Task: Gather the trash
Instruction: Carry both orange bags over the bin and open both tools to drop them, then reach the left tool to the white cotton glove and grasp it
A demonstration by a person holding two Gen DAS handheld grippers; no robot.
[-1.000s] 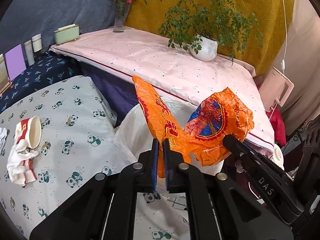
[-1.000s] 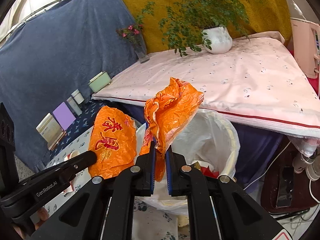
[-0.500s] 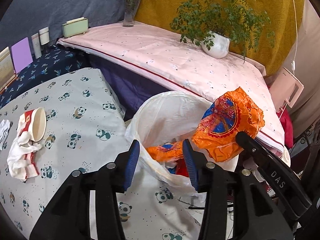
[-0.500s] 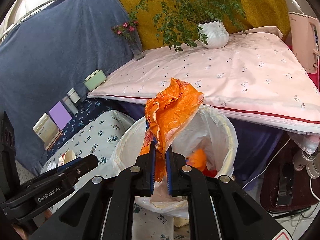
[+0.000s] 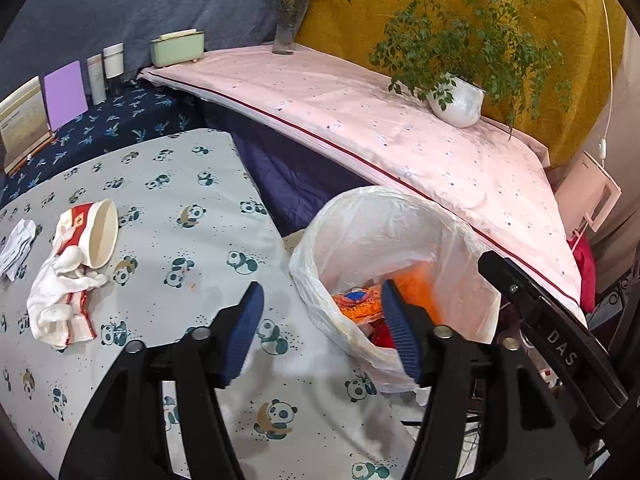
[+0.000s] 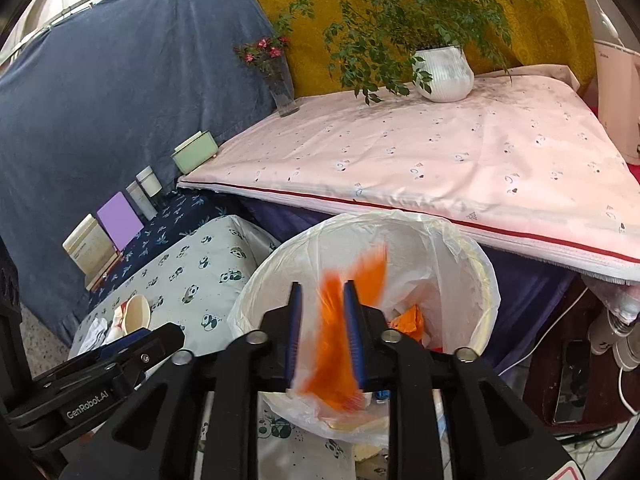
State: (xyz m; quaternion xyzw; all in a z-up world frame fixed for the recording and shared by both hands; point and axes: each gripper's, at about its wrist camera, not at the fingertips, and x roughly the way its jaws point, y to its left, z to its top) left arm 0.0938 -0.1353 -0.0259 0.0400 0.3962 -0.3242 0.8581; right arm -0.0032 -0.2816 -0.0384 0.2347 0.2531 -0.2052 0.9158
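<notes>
Panda-print cloth (image 5: 168,216) covers the low surface you work over, with a bin (image 5: 400,216) lined in white plastic standing at its edge.

Your left gripper (image 5: 320,332) has let go: a second ago its blue pads were pinched on an orange wrapper, and now the jaws stand wide and are opening further, with nothing between them. That wrapper (image 5: 360,306) lies crumpled in the bin, just past your fingertips, on top of red and blue scraps.

Your right gripper (image 6: 322,332) was clamped on a second orange wrapper held up above the bin rim. Now its jaws are opening and the pads no longer press; the wrapper (image 6: 340,344) shows as an orange blur between them, dropping toward the bin mouth. Whether it still brushes a pad, you cannot tell from the blur.

So the bin holds the first wrapper and older trash, with the second wrapper at its mouth.

Further out on the panda cloth, a paper cup (image 5: 102,232) lies on its side, touching a crumpled white tissue (image 5: 60,304), well apart from the bin. Beyond the bin a pink sheet (image 5: 380,132) carries a potted plant (image 5: 456,100) and a flower vase (image 5: 288,28).
</notes>
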